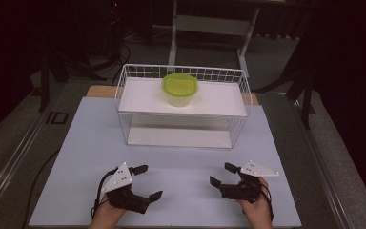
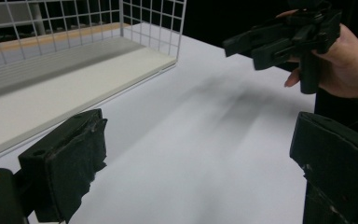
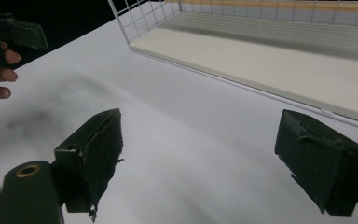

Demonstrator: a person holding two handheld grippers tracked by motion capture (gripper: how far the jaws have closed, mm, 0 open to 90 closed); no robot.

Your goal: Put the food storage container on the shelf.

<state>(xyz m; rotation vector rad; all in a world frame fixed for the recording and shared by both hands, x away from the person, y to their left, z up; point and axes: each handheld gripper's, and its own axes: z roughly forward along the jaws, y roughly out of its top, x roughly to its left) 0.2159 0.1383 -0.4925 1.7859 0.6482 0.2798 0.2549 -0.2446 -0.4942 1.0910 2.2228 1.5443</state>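
Note:
A clear tub with a green lid stands on the upper shelf of a white wire rack at the back of the table. My left gripper rests near the front left edge, open, nothing between its jaws. My right gripper sits at the front right, also open and empty, its jaws pointing left. In the left gripper view my own left gripper faces the right gripper held in a hand. In the right gripper view my right gripper looks toward the rack's lower shelf.
The white table sheet spreads between the grippers and the rack. Grey floor and a metal rail lie to the left. A white table frame stands behind in the dark.

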